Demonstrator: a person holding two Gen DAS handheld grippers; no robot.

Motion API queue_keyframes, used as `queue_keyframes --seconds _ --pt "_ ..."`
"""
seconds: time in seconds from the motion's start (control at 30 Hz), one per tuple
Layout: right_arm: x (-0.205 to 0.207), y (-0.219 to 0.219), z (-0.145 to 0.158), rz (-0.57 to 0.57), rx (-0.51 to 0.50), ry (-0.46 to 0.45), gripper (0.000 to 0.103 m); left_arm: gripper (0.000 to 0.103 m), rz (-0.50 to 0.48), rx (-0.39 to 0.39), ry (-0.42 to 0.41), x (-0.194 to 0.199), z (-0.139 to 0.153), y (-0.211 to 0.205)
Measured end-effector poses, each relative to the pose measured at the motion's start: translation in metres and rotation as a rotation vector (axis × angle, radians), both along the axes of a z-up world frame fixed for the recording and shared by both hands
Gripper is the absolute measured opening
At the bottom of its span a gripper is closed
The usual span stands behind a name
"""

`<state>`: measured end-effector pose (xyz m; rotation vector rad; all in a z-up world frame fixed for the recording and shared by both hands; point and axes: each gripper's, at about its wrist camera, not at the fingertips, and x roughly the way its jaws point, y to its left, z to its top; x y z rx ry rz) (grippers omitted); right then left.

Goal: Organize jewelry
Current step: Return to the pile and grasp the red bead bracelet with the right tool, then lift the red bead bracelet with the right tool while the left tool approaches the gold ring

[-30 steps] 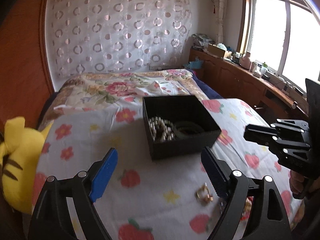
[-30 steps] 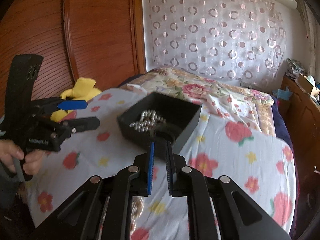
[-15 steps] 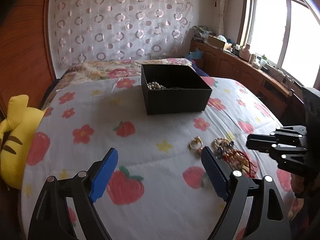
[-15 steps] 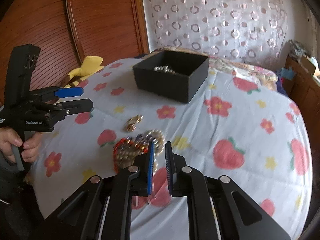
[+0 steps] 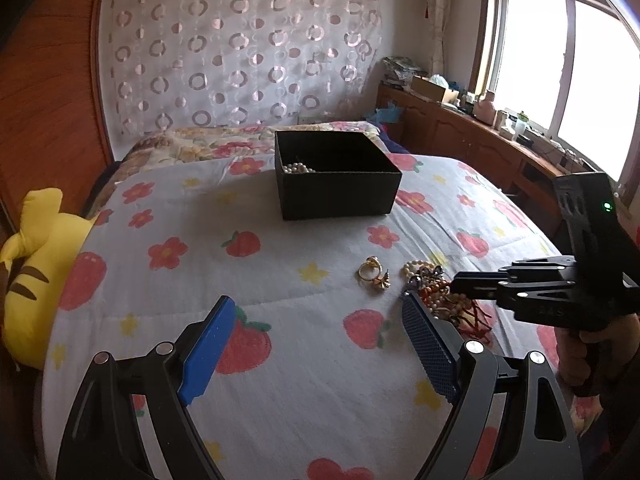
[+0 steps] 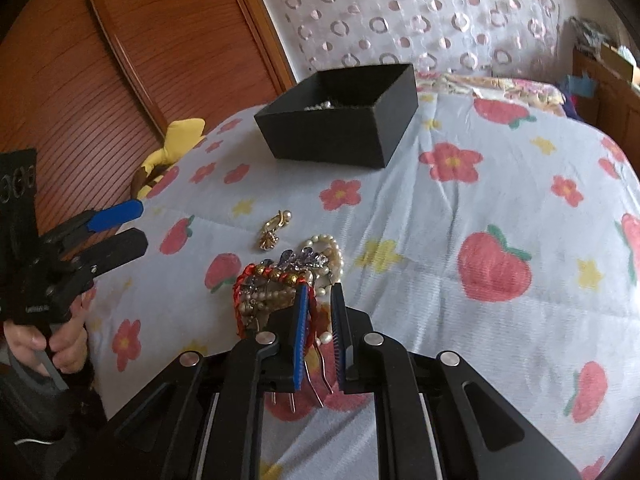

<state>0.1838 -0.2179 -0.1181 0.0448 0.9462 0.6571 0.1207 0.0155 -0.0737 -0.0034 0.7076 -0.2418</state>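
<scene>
A black open box (image 5: 338, 184) (image 6: 340, 140) stands on the flowered bedspread, with pearls (image 5: 296, 168) in its left corner. Nearer lies a gold piece (image 5: 374, 274) (image 6: 274, 230), apart from a tangled pile (image 5: 436, 296) (image 6: 276, 286) of red cord, beads, a purple crystal clip and a pearl bracelet (image 6: 334, 246). My right gripper (image 6: 320, 292) (image 5: 456, 280) hovers over the pile's near edge. Its jaws stand almost together, and nothing is pinched between them. My left gripper (image 5: 318, 304) (image 6: 142, 225) is open and empty, left of the jewelry above the cover.
A yellow plush toy (image 5: 32, 272) (image 6: 180, 136) lies at the bed's left edge against a wooden wardrobe (image 6: 120, 80). A low wooden cabinet (image 5: 480, 144) with clutter runs under the window on the right. A patterned curtain hangs behind the bed.
Both grippers have drawn back from the box toward the near end of the bed. The right one sank over the jewelry pile. Neither gripper's jaws have moved.
</scene>
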Motion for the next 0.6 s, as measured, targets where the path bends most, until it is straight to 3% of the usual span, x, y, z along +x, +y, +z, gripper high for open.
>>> queue_keyframes --seconds 0.2,0.33,0.6 --pt "0.001 0.004 0.001 0.009 -0.023 0.007 0.014 0.082 -0.005 0.000 -0.016 -0.005 0.005 -0.001" --pt "0.000 0.006 0.002 0.040 -0.009 0.013 0.004 0.082 0.001 -0.003 -0.010 -0.006 0.004 -0.001" --pt "-0.017 0.006 0.029 0.037 -0.021 -0.104 0.003 0.082 0.002 0.008 0.007 0.003 -0.002 -0.003"
